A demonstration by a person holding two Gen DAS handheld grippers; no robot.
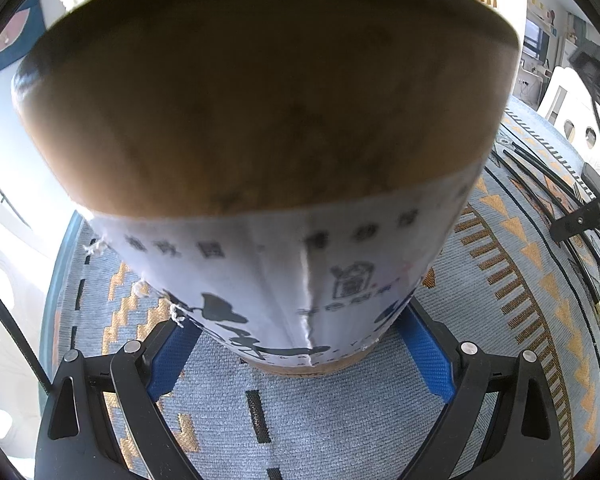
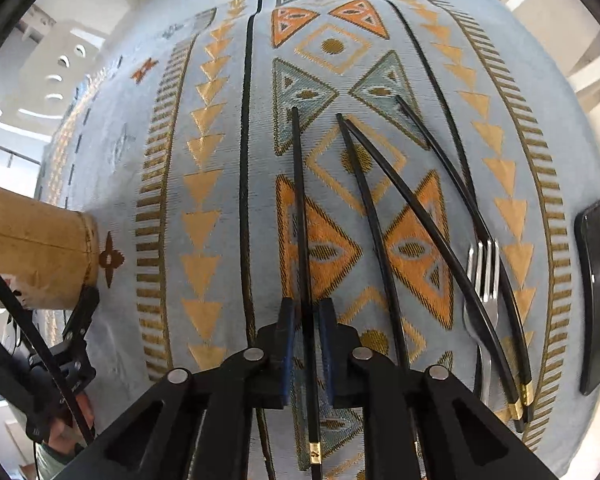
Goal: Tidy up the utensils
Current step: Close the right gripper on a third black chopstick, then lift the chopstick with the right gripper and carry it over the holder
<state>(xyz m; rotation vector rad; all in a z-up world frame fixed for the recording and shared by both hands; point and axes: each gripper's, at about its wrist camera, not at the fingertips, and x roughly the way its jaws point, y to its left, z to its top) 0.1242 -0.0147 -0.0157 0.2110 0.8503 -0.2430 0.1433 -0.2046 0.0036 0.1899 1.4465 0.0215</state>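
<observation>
Between the blue pads of the left gripper (image 1: 300, 344) a paper cup (image 1: 268, 152) is clamped at its base, upright on the patterned tablecloth (image 1: 500, 280) and filling the view ahead. Between the right gripper (image 2: 307, 344) jaws one black chopstick (image 2: 300, 200) lies lengthwise, gaps seen either side (not gripped, jaws parted). To that gripper's right, three more chopsticks (image 2: 380, 216) and a fork (image 2: 485, 280) are spread on the cloth; a phone (image 2: 598, 292) is farther right.
</observation>
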